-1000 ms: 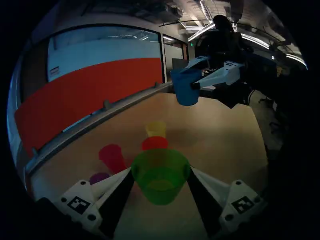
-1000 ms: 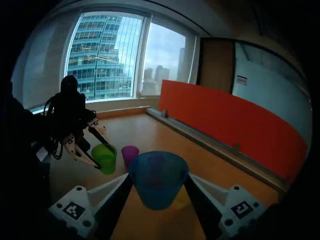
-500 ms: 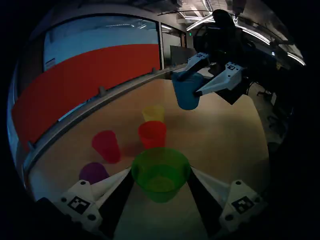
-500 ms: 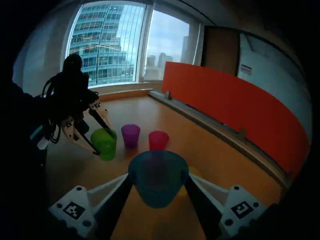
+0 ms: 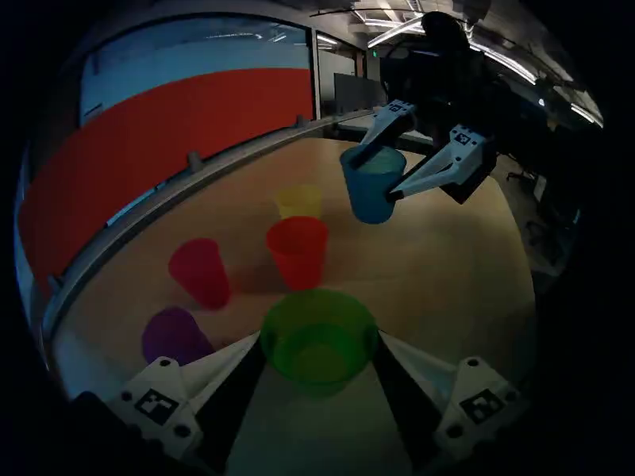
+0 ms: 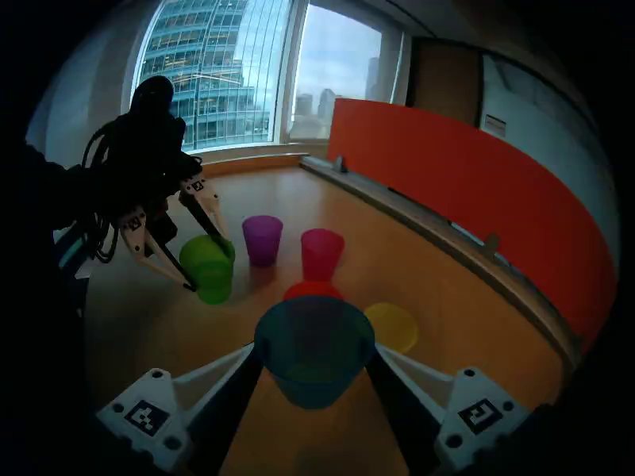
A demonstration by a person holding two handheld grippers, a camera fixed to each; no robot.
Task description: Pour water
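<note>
Clenched jaws on both sides. In the left gripper view, the left gripper (image 5: 317,357) pinches a translucent green plastic cup (image 5: 319,329) upright between its white fingers, over the near edge of the pale wooden table (image 5: 468,262). Farther off, the right gripper (image 5: 381,168) grasps a translucent blue plastic cup (image 5: 370,194) in the air above the table's middle, looking slightly tipped. Between them stand a red plastic cup (image 5: 298,250), a yellow plastic cup (image 5: 299,201), a pink plastic cup (image 5: 200,271) and a purple plastic cup (image 5: 175,337), the last two nearer the edge along the orange wall panel (image 5: 119,151).

To my eye the danger is a stream that misses the green rim, since the two held cups hang well apart. A low swing of either gripper could also topple the loose cups. Whether either cup holds water I cannot tell.

In the right gripper view the blue cup sits squeezed between the right fingers, low over the table. The red and yellow cups stand just beyond it, and the green cup is held near the table's far left corner, toward the tall window (image 6: 222,71).

All six cups are smooth, thin-walled tapered tumblers, glossy and light. Such walls probably flex under a hard pinch and could slip. The tabletop is matte, flat wood grain.
</note>
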